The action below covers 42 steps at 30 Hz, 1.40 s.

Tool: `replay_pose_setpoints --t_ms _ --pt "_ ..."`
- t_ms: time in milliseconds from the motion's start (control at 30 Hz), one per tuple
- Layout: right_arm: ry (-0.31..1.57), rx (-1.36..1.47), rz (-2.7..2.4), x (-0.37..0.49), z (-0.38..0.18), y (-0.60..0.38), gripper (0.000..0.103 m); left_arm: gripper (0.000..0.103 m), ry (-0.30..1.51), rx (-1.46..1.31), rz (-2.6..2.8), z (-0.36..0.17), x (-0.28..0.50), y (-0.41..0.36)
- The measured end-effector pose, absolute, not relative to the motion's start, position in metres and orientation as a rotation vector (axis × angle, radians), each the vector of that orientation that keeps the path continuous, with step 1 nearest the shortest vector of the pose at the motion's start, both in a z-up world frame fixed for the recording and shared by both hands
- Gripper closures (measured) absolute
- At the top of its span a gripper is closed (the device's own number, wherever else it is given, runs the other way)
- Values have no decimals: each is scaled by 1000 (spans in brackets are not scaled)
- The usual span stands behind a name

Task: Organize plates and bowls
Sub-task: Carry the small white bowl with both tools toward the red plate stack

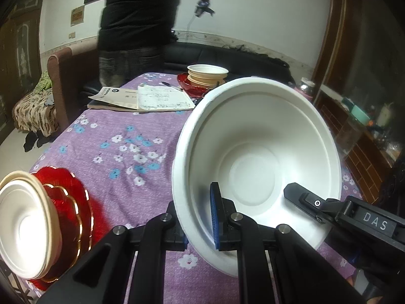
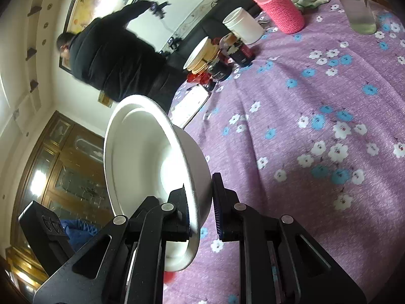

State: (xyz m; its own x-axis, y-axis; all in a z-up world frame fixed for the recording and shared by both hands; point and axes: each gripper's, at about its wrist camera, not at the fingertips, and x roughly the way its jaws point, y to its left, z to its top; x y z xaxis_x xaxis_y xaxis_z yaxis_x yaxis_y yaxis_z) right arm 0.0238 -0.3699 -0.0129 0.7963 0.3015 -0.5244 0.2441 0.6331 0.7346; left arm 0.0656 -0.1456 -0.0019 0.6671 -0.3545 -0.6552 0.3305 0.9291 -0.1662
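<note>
Both grippers grip one white bowl [image 1: 255, 149], lifted clear of the purple flowered tablecloth [image 1: 121, 136].

Left gripper [image 1: 200, 225]: jaws pressed together on the bowl's rim, the blue-padded finger [image 1: 215, 217] inside the bowl and its partner outside, under the wall. Right gripper [image 2: 201, 207]: likewise pinching the rim, one finger inside and the blue-ribbed one [image 2: 218, 212] against the outer wall. In the left wrist view the right gripper's black body reaches into the bowl from the lower right.

Bowl: plain matte white, looks like moulded pulp or paper. Wide flat rim, one stepped ring below it, a round flat bottom. Tilted steeply, its mouth turned towards the left camera and away from the tabletop. No contents, no marks.

At the near left table edge lies a second stack: white and cream bowls [image 1: 25, 228] tipped on red scalloped plates with gold edging [image 1: 68, 202]. At the far end, cream bowls [image 1: 207, 74] sit nested on a red plate [image 1: 186, 83]. An open notebook and a booklet [image 1: 141, 98] lie between that stack and the held bowl.

Right wrist view: a white cup [image 2: 243, 26], a bottle in a pink knitted sleeve [image 2: 278, 10] and a clear bottle [image 2: 359, 7] stand far across the cloth. Small dark items beside the cup are too blurred to identify.

A person in a dark top [image 1: 141, 12] stands beyond the table, one arm raised.
</note>
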Motion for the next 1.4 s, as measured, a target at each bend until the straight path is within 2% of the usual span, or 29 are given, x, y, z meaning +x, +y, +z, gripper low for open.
replay_pose_setpoints --t_ms 833,1400 --pt "710 763 169 38 12 -271 87 91 691 -145 -275 13 54 -44" --pt "740 706 235 49 18 -223 87 91 677 -197 -221 11 49 -10"
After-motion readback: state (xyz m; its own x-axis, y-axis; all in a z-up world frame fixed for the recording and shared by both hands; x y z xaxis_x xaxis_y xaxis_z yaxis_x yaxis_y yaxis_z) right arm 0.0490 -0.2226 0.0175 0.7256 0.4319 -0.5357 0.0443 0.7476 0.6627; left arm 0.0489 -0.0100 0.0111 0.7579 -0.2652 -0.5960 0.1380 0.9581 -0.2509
